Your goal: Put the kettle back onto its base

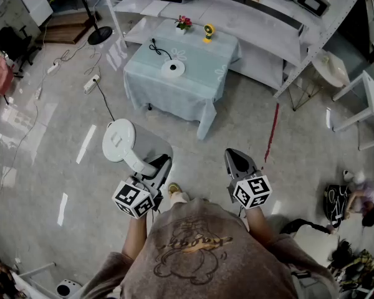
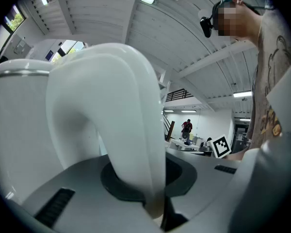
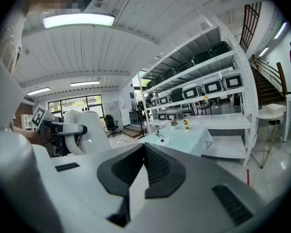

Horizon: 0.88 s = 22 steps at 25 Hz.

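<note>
Left tool point(image 2: 153, 203): jaws clamped on the handle of one white kettle point(image 1: 121, 141), held in the air over the floor. Right tool point(image 3: 135, 181): jaws together, nothing between them. One round base point(image 1: 172, 68) lies on the cloth-covered tabletop point(image 1: 202, 80) well ahead, apart from the kettle. On the same tabletop stand one flower pot point(image 1: 183, 23) and one yellow fan point(image 1: 208, 32).

kettle point(image 1: 119, 141): one
base point(image 1: 172, 68): one
bench point(image 1: 202, 64): one
claws: two, the left claw point(image 1: 161, 165) and the right claw point(image 1: 235, 159)
marker cubes point(image 1: 134, 198): two, one on each claw
flower pot point(image 1: 183, 23): one
small yellow object point(image 1: 208, 32): one
</note>
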Available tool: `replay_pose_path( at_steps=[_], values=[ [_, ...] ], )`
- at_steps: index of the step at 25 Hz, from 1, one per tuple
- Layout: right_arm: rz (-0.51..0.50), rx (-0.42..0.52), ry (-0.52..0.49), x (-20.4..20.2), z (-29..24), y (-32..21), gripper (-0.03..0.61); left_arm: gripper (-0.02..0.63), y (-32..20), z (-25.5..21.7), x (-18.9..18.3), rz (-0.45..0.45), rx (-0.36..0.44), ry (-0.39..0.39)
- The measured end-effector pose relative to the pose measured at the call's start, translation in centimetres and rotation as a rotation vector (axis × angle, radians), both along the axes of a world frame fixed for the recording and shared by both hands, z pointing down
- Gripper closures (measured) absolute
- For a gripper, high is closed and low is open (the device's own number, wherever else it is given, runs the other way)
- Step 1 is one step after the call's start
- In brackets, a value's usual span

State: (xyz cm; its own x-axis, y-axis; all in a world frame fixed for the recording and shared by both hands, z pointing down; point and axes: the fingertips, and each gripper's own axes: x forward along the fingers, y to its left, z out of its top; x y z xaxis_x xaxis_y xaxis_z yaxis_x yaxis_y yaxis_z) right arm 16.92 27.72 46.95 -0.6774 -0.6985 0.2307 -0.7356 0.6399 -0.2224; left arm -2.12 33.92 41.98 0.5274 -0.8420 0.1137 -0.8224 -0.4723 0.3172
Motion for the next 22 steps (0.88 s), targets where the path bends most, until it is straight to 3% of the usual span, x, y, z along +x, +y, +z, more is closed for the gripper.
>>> replay_pose_path(
  at_steps=[22],
  values=[
    [0.083, 0.005, -0.011, -6.8, 0.2, -4.4, 0.578, 0.549, -4.7, 0.5, -6.6, 0.110, 0.009, -0.011]
  ],
)
